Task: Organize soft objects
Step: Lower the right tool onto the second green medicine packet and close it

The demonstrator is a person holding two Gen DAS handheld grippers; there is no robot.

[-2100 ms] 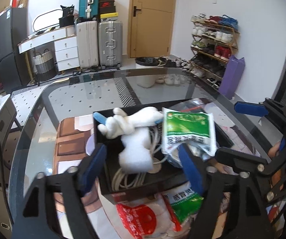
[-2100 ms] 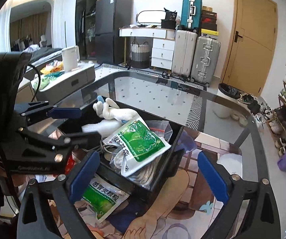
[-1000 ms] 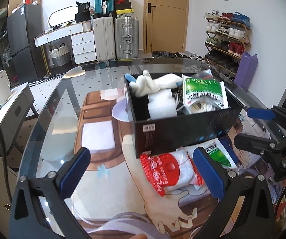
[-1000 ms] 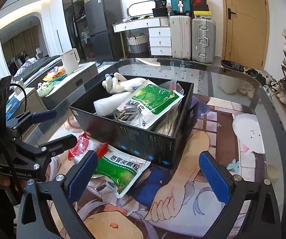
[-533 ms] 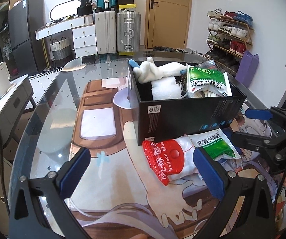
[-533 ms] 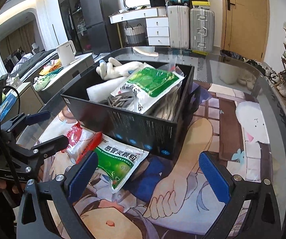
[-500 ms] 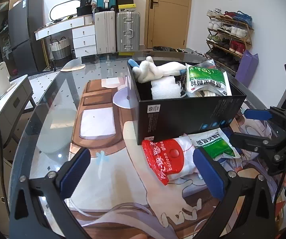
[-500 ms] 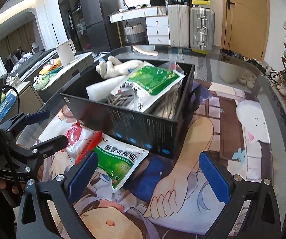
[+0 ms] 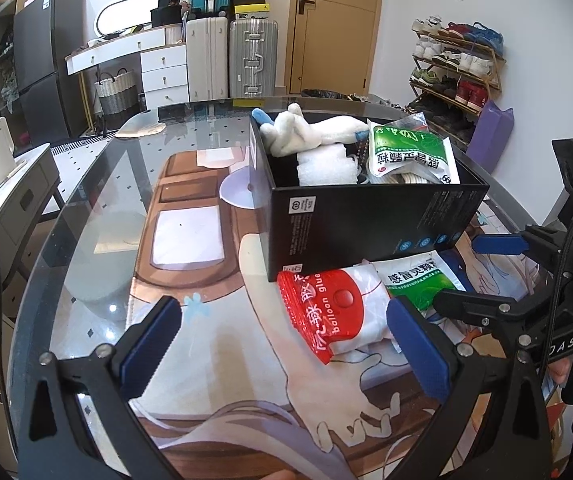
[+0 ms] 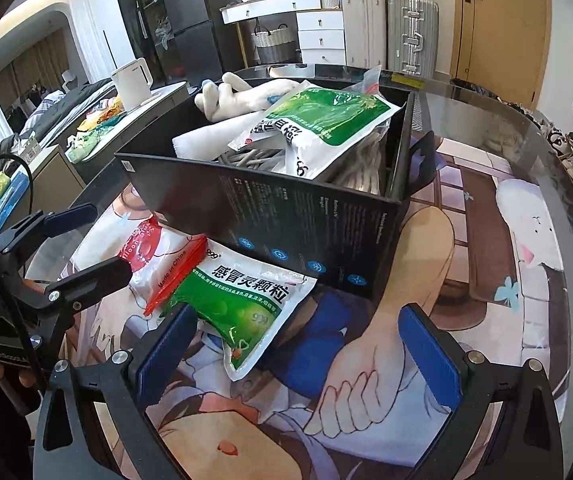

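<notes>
- Worktop: glass top, round-edged, partly covered by a printed cartoon mat.
- Black box: open-topped, standing on the mat toward the right of the left wrist view. Its near wall carries small blue icons.
- Box contents: a white plush toy lies across the far-left corner, a white foam block sits below it, and a green-and-white sachet rests on top at the right, over a coil of pale cable.
- Red-and-white balloon glue pack: flat on the mat, outside the box, touching the foot of the near wall.
- Second green-and-white sachet: flat on the mat just beside the red pack, 1 corner tucked under the box edge, its near end beside the right tool's left finger.
- Left tool: jaws spread wide, holding nothing. It hovers above the mat, with the red pack between the 2 blue pads and slightly ahead of them.
- Right tool: jaws spread wide, holding nothing, low over the mat in front of the box.
</notes>
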